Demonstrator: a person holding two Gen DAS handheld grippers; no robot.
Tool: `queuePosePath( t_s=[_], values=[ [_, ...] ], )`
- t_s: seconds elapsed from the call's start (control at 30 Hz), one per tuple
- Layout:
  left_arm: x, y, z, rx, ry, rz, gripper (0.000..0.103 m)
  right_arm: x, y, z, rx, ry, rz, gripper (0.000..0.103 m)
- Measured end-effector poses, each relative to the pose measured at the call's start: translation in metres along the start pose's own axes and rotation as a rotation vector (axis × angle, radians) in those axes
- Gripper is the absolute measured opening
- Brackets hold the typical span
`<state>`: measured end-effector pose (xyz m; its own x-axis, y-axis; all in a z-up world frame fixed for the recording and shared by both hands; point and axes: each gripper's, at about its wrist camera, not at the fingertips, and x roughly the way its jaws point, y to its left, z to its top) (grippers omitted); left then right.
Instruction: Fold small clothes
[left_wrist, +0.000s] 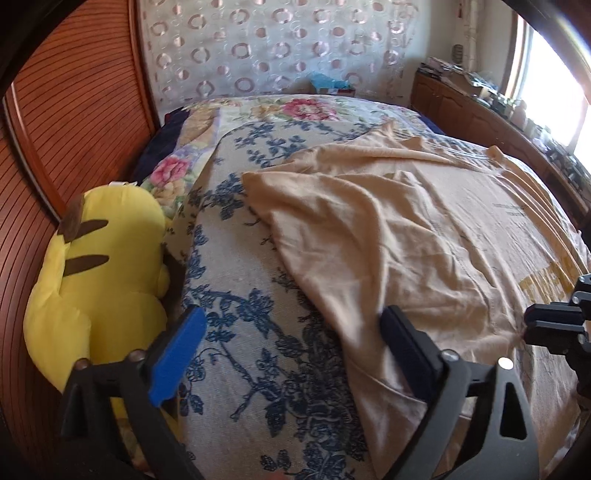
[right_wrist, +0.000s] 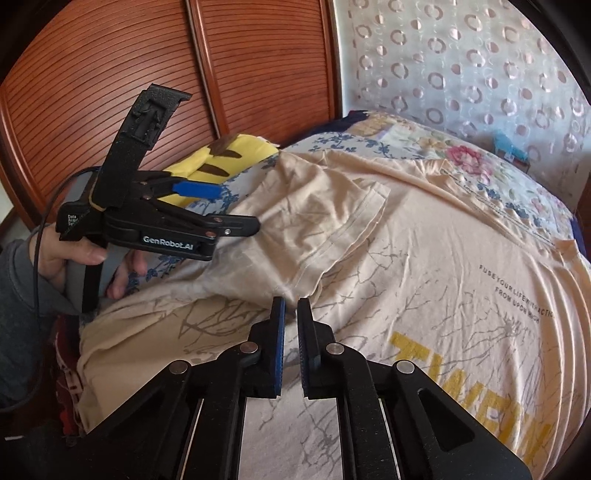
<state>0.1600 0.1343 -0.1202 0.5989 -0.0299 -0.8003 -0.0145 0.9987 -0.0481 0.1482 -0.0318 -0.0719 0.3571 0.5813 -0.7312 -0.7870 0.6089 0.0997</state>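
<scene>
A soft, wrinkled cream cotton T-shirt (right_wrist: 424, 258) lies spread across the bed, over a coarse woven bedspread with blue flower print (left_wrist: 258, 369). One short sleeve (right_wrist: 325, 221) is folded inward onto the body of the shirt, its double-stitched hem showing. Thin grey branch-like lines run over the fabric. Small dark print reads "FUSE YOUR LIFE WITH ACTION" and "FROM UPON", the rest too small to read; below it stand big yellow block letters, "TWE" legible, the rest cut off.

There are two black plastic grippers with ribbed blue pads. The left gripper (left_wrist: 295, 354), marked "GenRobot.AI" on its side and held in a person's hand (right_wrist: 66, 258) in a grey sleeve, has its jaws spread wide over the shirt's edge, pressing on nothing. The right gripper (right_wrist: 291, 339) has its jaws drawn nearly together, a narrow slit between the pads just above the cloth; whether any fabric is pinched I cannot tell.

One plush yellow toy with brown stripes (left_wrist: 99, 266) sits against the ribbed reddish wooden doors (right_wrist: 147, 74). A sheer curtain with ring pattern (left_wrist: 277, 48) hangs behind.
</scene>
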Motion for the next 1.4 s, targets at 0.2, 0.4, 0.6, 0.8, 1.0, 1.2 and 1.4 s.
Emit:
queuePosePath(
  t_s=[0.2, 0.4, 0.6, 0.8, 1.0, 1.2, 1.4],
  values=[
    [0.001, 0.002, -0.001, -0.005, 0.006, 0.011, 0.102, -0.014, -0.015, -0.006, 0.032, -0.026, -0.039, 0.021],
    [0.002, 0.002, 0.000, -0.005, 0.009, 0.010, 0.103, -0.044, -0.041, -0.022, 0.071, -0.068, -0.100, 0.051],
    [-0.005, 0.003, -0.001, -0.010, -0.028, 0.022, 0.102, -0.080, -0.078, -0.050, 0.130, -0.092, -0.195, 0.055],
    [-0.029, 0.003, -0.006, -0.013, -0.113, 0.006, 0.102, -0.127, -0.126, -0.089, 0.174, -0.082, -0.342, 0.055],
    [-0.060, -0.024, -0.006, 0.024, -0.185, -0.028, 0.102, -0.181, -0.177, -0.137, 0.289, -0.093, -0.477, 0.056],
    [-0.089, -0.070, -0.002, 0.065, -0.260, -0.132, 0.102, -0.215, -0.214, -0.178, 0.407, -0.098, -0.584, 0.062],
    [-0.098, -0.112, 0.000, 0.112, -0.278, -0.196, 0.102, -0.223, -0.234, -0.206, 0.485, -0.084, -0.609, 0.064]
  ],
)
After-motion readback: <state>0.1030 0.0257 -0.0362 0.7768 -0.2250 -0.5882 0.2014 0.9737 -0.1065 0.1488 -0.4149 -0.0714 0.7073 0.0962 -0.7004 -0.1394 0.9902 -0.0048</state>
